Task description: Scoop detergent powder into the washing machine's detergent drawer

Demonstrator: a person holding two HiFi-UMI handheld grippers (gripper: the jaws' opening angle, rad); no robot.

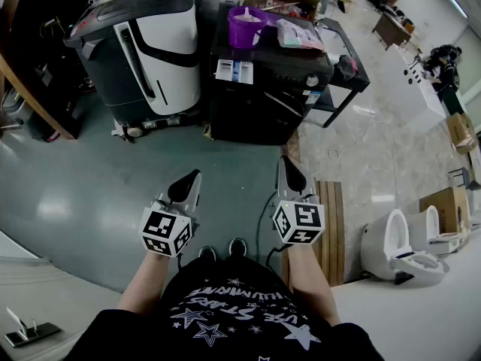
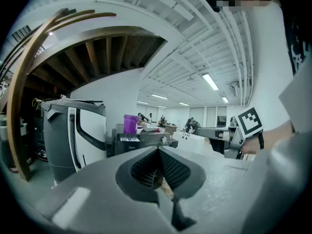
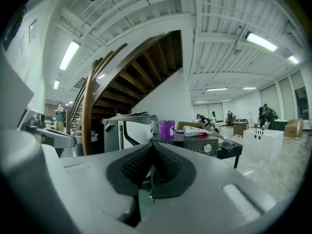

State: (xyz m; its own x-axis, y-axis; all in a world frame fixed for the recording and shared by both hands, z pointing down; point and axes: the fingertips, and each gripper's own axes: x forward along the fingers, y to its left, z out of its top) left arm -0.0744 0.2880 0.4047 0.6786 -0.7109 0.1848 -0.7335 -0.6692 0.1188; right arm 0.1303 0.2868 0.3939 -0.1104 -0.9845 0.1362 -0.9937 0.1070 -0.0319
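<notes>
Left gripper [image 1: 192,177] and right gripper [image 1: 288,165] are pointing toward twelve o'clock, jaws pressed together and empty; reaching unopened risks toppling the purple cup [image 1: 246,27] off the washing machine [image 1: 263,96].

I see the washing machine [image 1: 259,107], a black box-shaped unit, standing upright on the grey floor [image 1: 90,194]. A control strip runs along the top of its front. At the strip's right end is a round knob [image 1: 313,81]. At its left end is a white-labelled panel [image 1: 234,71], flush and closed, which I take for the detergent drawer. On the machine's top, at the back left corner, a purple cup [image 1: 246,30] stands upright with a pale handle [image 1: 246,13] poking out. Just beside it on the right, a pink-and-white pouch [image 1: 297,34] lies flat.
</notes>
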